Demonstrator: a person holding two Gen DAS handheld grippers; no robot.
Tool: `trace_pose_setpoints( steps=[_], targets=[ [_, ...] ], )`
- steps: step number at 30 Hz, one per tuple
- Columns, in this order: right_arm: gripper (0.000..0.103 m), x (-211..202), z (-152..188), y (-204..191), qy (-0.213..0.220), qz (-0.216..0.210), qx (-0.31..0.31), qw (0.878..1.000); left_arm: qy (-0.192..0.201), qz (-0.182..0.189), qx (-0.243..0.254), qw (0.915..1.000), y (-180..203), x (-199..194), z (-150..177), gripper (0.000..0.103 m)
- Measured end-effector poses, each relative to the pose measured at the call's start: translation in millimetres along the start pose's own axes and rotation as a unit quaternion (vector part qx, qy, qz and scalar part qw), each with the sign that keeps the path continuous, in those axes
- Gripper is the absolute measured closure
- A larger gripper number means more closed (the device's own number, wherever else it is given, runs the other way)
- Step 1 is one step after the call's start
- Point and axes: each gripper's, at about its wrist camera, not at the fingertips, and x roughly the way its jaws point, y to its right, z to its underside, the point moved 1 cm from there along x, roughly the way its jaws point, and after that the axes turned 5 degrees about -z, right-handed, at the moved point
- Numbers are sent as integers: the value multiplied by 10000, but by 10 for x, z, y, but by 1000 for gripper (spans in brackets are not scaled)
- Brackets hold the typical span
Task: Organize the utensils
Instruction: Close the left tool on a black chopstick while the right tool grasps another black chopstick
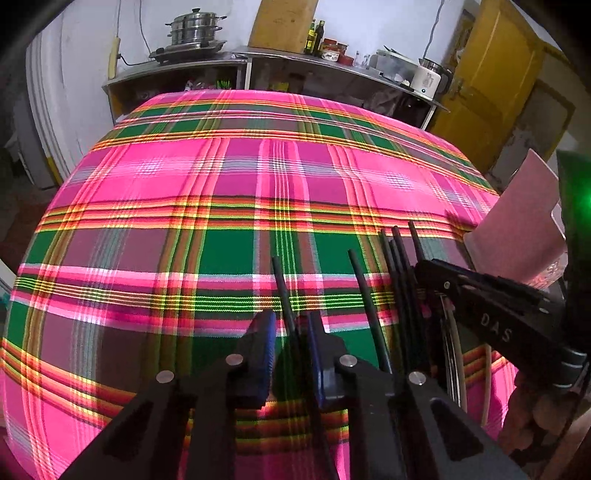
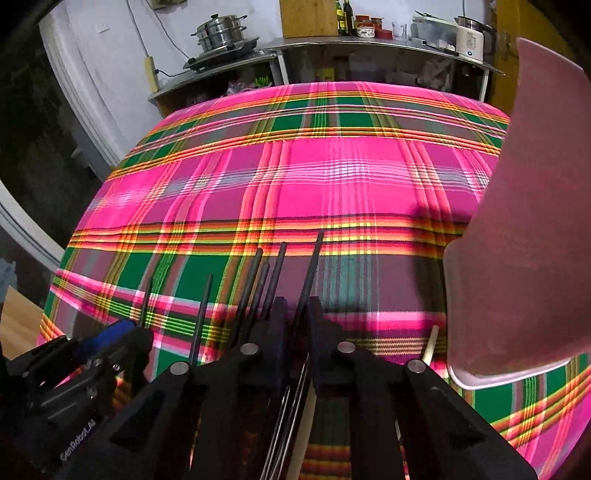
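Observation:
Several black chopsticks (image 1: pixel 400 280) lie on the plaid tablecloth (image 1: pixel 221 206) near the front edge. My left gripper (image 1: pixel 291 325) is shut on one black chopstick (image 1: pixel 282 291) that sticks out forward. My right gripper (image 2: pixel 297 306) is shut on another black chopstick (image 2: pixel 312 266); it also shows in the left wrist view (image 1: pixel 491 306) at the right, over the bunch. Other black chopsticks (image 2: pixel 258 280) fan out left of it. A pale wooden stick (image 2: pixel 430 345) and metal utensils (image 2: pixel 291 417) lie under the right gripper.
A pink plastic board or tray (image 2: pixel 524 229) stands close on the right, also in the left wrist view (image 1: pixel 517 218). Behind the table is a steel counter (image 1: pixel 236 61) with steamer pots (image 1: pixel 194 27), bottles (image 1: pixel 316 35) and a white kettle (image 1: pixel 424 79). A yellow door (image 1: pixel 491 74) is at the back right.

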Motion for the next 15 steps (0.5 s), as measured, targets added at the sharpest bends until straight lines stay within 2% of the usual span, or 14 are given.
trace_pose_setpoints(
  steps=[4, 11, 15],
  targets=[
    [95, 12, -13, -37, -38, 52, -101, 9999, 16, -68, -18, 10000, 7, 4, 1, 96],
    [96, -111, -45, -77, 83, -116, -126, 9998, -40, 298, -281, 9992, -92, -18, -35, 98],
    [96, -284, -71, -105, 244, -197, -143, 9994, 117, 516, -312, 9981, -94, -174, -93, 98]
  ],
)
